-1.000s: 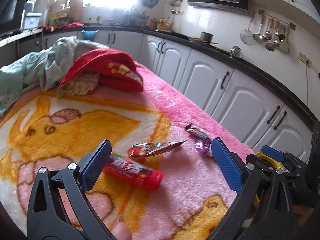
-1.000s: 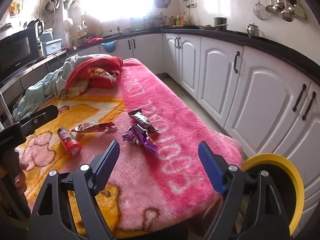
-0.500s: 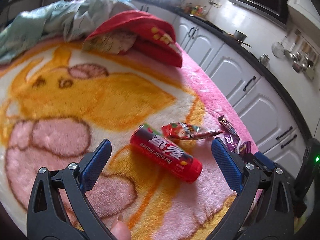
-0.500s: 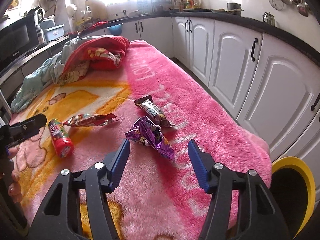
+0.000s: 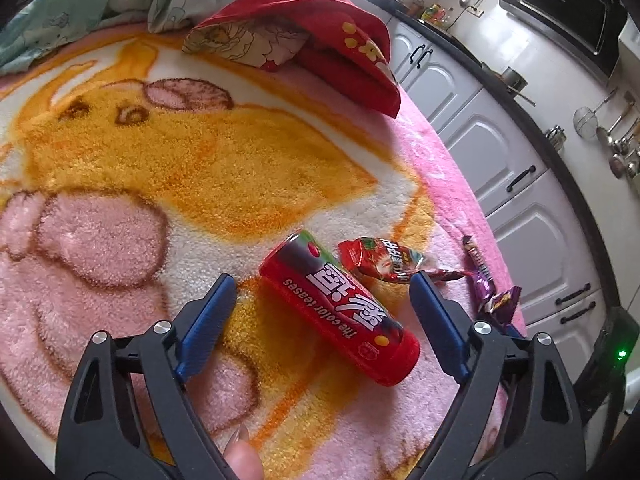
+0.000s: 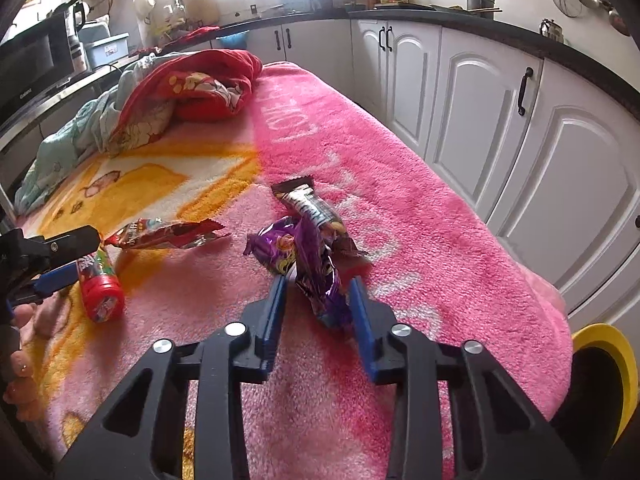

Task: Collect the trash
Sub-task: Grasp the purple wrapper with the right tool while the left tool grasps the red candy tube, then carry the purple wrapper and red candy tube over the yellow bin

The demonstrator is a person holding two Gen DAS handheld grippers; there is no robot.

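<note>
A red candy tube (image 5: 340,308) lies on the pink and yellow blanket (image 5: 160,168), between the wide-open fingers of my left gripper (image 5: 320,312), not gripped. The tube also shows in the right wrist view (image 6: 100,284). A red foil wrapper (image 5: 384,262) lies just beyond it. My right gripper (image 6: 318,300) has its fingers narrowed around a crumpled purple wrapper (image 6: 312,264), with a small gap still showing on each side. A dark candy-bar wrapper (image 6: 310,206) lies just behind the purple one.
A red pillow (image 6: 192,88) and a pale green cloth (image 5: 80,4) lie at the blanket's far end. White cabinets (image 6: 480,100) run along the right. A yellow-rimmed bin (image 6: 616,376) stands below the blanket's near right corner.
My left gripper moved forward and down over the red tube. My right gripper moved up to the purple wrapper and its fingers narrowed around it.
</note>
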